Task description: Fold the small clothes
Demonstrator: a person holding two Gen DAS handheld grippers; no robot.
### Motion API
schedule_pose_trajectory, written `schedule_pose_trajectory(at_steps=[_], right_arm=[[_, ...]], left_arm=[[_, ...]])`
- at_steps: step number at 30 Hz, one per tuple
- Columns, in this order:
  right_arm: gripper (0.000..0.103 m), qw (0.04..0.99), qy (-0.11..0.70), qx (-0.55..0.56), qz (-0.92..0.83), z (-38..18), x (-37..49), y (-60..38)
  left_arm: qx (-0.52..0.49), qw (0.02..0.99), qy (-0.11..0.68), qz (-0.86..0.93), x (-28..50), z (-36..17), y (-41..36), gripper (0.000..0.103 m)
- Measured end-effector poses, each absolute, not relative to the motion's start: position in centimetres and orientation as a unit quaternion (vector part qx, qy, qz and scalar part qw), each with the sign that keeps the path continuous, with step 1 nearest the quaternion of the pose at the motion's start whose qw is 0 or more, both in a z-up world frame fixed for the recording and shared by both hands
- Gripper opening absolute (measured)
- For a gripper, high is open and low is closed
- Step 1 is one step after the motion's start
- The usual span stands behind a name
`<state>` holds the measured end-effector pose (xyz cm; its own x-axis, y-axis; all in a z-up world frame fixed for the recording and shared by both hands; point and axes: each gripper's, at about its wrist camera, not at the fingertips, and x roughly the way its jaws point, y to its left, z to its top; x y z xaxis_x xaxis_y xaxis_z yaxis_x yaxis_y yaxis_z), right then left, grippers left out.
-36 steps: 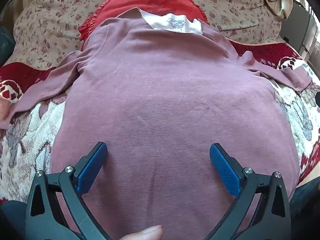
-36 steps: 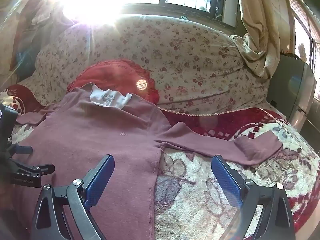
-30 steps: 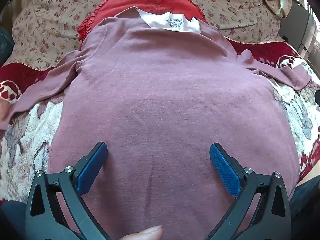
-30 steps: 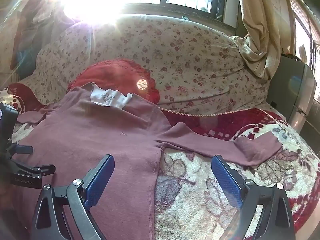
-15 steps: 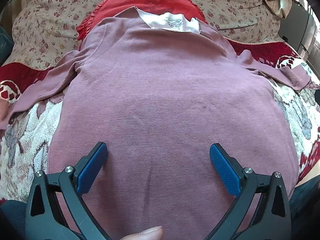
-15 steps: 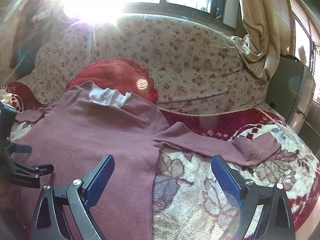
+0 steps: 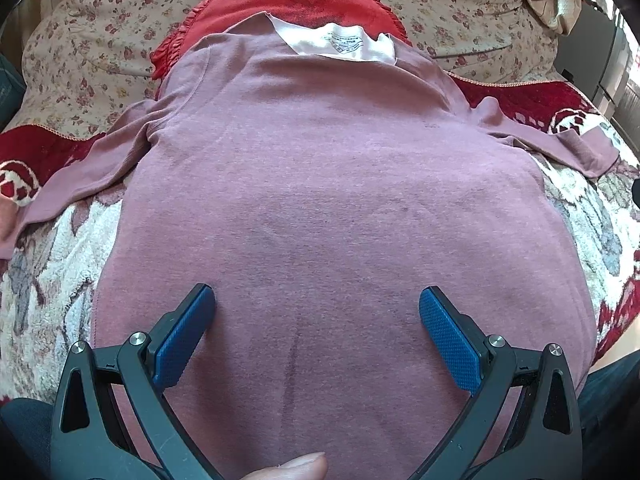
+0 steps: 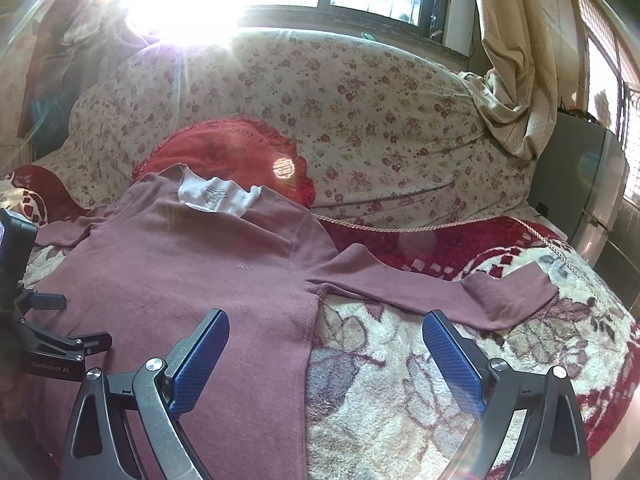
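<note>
The mauve long-sleeved shirt [image 7: 332,200] lies spread flat on the floral blanket [image 8: 400,392], and your left gripper [image 7: 316,320] hangs over its lower body with its blue pads [image 7: 182,336] set wide apart, nothing between them. Your right gripper [image 8: 326,354] is likewise spread wide and holds nothing, its near pad over the shirt's side seam and its far pad over bare blanket just below the outstretched sleeve [image 8: 460,288]. The other sleeve [image 7: 80,176] runs out to the opposite side. The white neck label [image 7: 344,42] faces up at the collar, which rests against a red frilled cushion [image 8: 224,144]. Behind that stands the flowered sofa back [image 8: 360,108]
</note>
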<state>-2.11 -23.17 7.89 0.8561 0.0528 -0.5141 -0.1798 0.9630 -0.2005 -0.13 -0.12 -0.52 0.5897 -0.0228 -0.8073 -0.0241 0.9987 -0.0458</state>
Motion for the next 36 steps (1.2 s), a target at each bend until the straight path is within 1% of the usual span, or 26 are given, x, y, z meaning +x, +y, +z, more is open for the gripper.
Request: schedule_pose_trajectory(at_steps=[3,7,10,16,18,19,23,27,29,32,33,34,35,36], right_arm=[[0.097,0.954,0.271,-0.116,0.06,7.9,-2.1,-23.5],[0.097,0.953,0.286,-0.093,0.048,7.6,-1.9,-24.8],[0.097,0.955,0.287,-0.068,0.039,7.9,-1.9,-26.2],[0.097,0.956,0.294,0.003,0.026,8.4,-1.5,-29.0],[0.097,0.955,0.294,0.024,0.028,8.5,-1.4,-29.5],[0.097,0.955,0.294,0.028,0.027,8.5,-1.4,-29.6],[0.097,0.955,0.292,0.03,0.028,8.6,-1.4,-29.7],[0.097,0.956,0.288,0.005,0.054,10.3,-0.5,-29.7],[0.097,0.955,0.288,-0.018,0.076,11.2,0.3,-29.9],[0.097,0.946,0.301,-0.034,0.118,11.0,1.6,-30.3],[0.097,0.941,0.318,-0.028,0.116,10.3,2.3,-30.5],[0.096,0.936,0.332,-0.024,0.113,9.8,2.8,-30.5],[0.091,0.932,0.347,-0.019,0.106,9.3,3.3,-30.5],[0.089,0.929,0.356,-0.019,0.098,8.9,3.5,-30.4]], left_arm=[[-0.021,0.894,0.448,0.01,-0.1,0.2,0.4,0.102],[-0.025,0.904,0.426,0.017,-0.5,3.6,3.1,0.102],[-0.002,0.912,0.408,0.042,-1.0,5.9,5.7,0.102],[-0.008,0.89,0.45,0.07,-0.6,5.5,11.3,0.102],[-0.051,0.882,0.465,0.063,-0.4,5.2,12.7,0.102],[-0.064,0.883,0.46,0.066,-0.4,5.4,13.0,0.102],[-0.088,0.894,0.434,0.067,0.0,5.4,12.4,0.102],[-0.043,0.902,0.424,0.075,0.8,4.6,10.6,0.102],[-0.041,0.903,0.42,0.075,0.7,4.6,10.5,0.102],[-0.049,0.903,0.417,0.087,0.7,4.4,11.0,0.102],[-0.051,0.902,0.419,0.089,0.7,4.3,11.0,0.102],[-0.051,0.901,0.42,0.092,0.8,4.2,11.0,0.102],[-0.048,0.901,0.42,0.097,0.8,4.1,11.0,0.102],[-0.044,0.901,0.419,0.101,0.8,4.1,10.8,0.102]])
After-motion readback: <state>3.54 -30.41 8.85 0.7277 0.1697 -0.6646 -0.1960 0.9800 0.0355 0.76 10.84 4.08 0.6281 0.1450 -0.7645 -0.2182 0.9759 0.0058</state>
